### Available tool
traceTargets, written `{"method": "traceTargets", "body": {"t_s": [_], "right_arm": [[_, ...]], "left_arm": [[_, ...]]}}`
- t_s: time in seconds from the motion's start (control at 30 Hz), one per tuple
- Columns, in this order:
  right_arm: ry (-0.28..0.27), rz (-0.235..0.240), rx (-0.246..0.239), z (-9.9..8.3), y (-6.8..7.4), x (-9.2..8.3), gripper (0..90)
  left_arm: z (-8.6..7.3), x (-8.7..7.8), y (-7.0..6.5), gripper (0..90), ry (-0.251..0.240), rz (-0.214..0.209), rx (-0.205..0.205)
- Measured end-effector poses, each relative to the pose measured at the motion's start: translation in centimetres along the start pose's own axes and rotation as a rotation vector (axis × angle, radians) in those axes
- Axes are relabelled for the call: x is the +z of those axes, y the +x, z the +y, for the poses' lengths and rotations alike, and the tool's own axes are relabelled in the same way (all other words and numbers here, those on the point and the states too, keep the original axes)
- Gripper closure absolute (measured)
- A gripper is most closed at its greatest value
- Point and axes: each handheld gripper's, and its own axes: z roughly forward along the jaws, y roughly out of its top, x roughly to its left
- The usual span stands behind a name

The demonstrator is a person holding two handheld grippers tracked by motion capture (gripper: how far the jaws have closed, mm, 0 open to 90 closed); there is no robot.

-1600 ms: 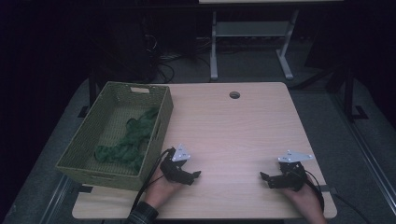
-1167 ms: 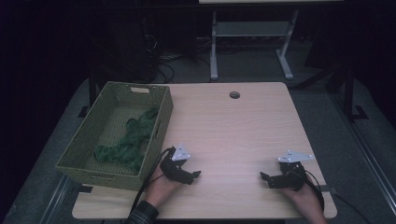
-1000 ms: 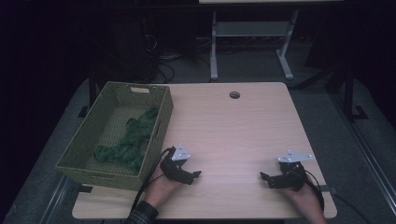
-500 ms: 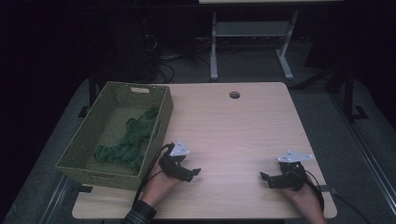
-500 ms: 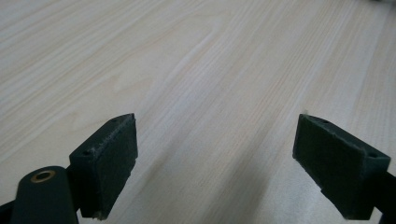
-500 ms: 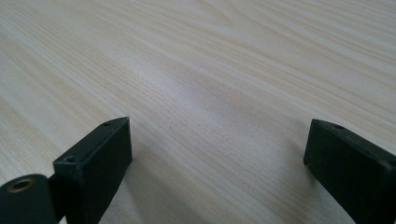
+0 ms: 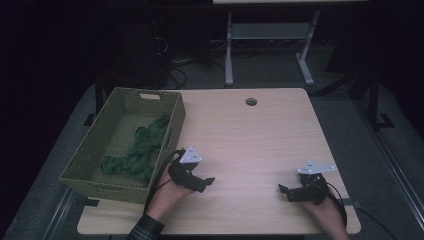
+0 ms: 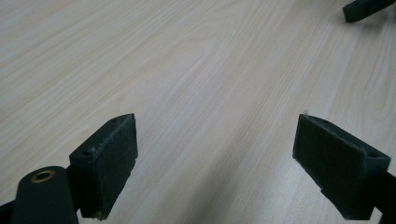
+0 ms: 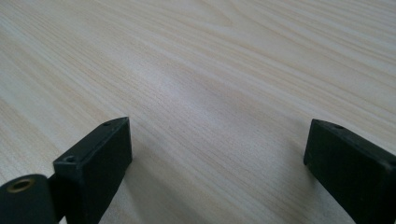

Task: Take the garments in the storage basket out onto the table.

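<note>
Looking down from the high view, the left gripper (image 7: 197, 181) is resting just beside the green woven basket (image 7: 85, 163) holding the crumpled green cloth (image 7: 137, 152), while the right gripper (image 7: 292, 192) is sitting well apart on the light wooden table (image 7: 250, 140). Along the left gripper view, jaws are gaping wide over bare wood. Along the right gripper view, jaws are likewise spreading, empty.

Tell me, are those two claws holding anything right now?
No. The left gripper and right gripper are both open over the bare table; the green cloth lies untouched in the basket.
</note>
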Motion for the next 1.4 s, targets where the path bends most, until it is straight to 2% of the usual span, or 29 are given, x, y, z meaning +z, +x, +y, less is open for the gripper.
{"method": "traceTargets", "body": {"t_s": [0.6,0.67,0.77,1.4], "right_arm": [[0.0,0.0,0.0,0.0,0.0,0.0,7.2],[0.0,-0.001,0.0,0.0,0.0,0.0,7.2],[0.0,-0.001,0.0,0.0,0.0,0.0,7.2],[0.0,0.0,-0.002,0.0,0.0,0.0,7.2]], "left_arm": [[2.9,-2.7,0.2,13.4,-0.032,-0.042,-0.002],[3.2,-2.9,0.2,13.4,-0.02,-0.038,0.018],[3.7,-3.2,0.3,13.4,-0.02,-0.036,0.023],[5.1,-6.2,2.6,13.4,-0.02,-0.015,0.016]]}}
